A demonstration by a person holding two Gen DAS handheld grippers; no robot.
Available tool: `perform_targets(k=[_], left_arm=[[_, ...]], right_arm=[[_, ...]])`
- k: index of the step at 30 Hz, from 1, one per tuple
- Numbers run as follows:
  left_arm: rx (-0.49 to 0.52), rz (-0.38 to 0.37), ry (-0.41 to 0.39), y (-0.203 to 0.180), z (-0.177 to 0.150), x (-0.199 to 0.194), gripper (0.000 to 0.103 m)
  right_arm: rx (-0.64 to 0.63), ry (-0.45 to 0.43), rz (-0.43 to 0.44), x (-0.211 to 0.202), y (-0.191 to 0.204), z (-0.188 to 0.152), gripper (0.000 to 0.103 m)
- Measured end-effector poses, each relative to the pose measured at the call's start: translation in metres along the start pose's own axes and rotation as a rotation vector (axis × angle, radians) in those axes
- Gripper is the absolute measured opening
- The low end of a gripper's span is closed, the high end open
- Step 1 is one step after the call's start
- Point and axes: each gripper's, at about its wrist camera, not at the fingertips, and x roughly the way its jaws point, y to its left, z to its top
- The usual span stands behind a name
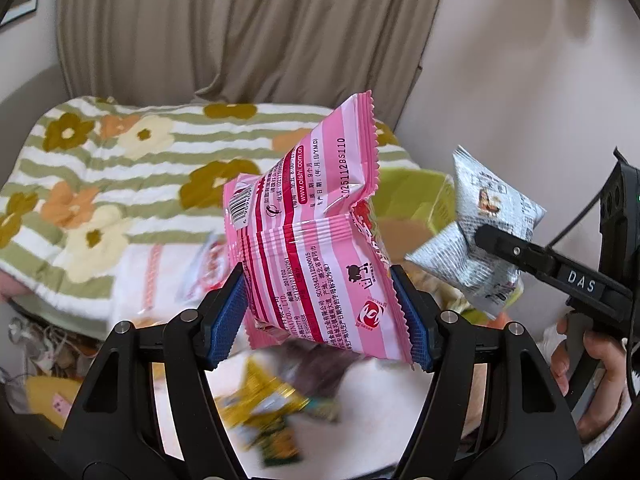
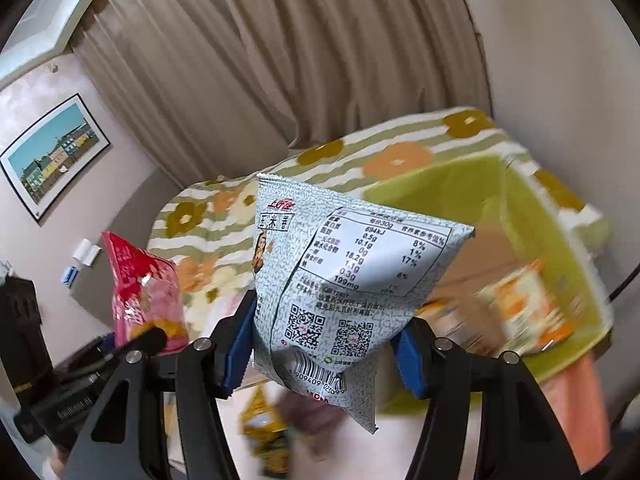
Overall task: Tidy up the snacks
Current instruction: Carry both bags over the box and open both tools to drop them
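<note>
My left gripper (image 1: 320,312) is shut on a pink striped snack bag (image 1: 308,216) and holds it up in the air. My right gripper (image 2: 324,344) is shut on a pale grey-white snack bag (image 2: 348,272), also lifted. In the left wrist view the grey-white bag (image 1: 480,224) and the right gripper (image 1: 492,240) hang to the right. In the right wrist view the pink bag (image 2: 140,284) shows at the left. A lime green box (image 2: 480,208) with packets inside lies ahead right; it also shows in the left wrist view (image 1: 408,196).
A yellow snack packet (image 1: 264,408) and a dark purple one (image 1: 316,368) lie on the white surface below. A floral striped blanket (image 1: 120,168) covers the bed behind, beige curtains (image 1: 240,28) hang beyond. More packets (image 1: 204,268) lie at the left.
</note>
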Motion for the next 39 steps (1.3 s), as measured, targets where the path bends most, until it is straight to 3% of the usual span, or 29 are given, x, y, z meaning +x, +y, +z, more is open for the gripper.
perform_targets(k=[9,18,21,24,25,33,39], left_arm=[[0.074,-0.042,0.051,-0.078,0.056,0.088,0.065],[0.250,-0.042,0.133,-0.132,0.085,0.179,0.066],[0.283,-0.037,0.146,-0.144,0.089,0.199,0.073],[0.315,-0.021,0.149,-0.150,0.090,0.212,0.100],[0.326,-0.007,0.151,-0.151,0.089,0.214,0.102],[0.310,-0.011,0.181,-0.133,0.076,0.212,0.102],[0.255,-0.004,0.191,-0.115,0.067,0.199,0.102]], right_arm=[[0.047,0.047,-0.078,0.020,-0.090,0.045,0.057],[0.132,0.077,-0.142,0.046,-0.135,0.064,0.057],[0.134,0.085,-0.158,0.055,-0.142,0.069,0.057],[0.150,0.091,-0.174,0.063,-0.151,0.071,0.057],[0.155,0.094,-0.176,0.065,-0.153,0.070,0.057],[0.099,0.122,-0.248,0.073,-0.153,0.065,0.057],[0.084,0.134,-0.219,0.083,-0.153,0.073,0.057]])
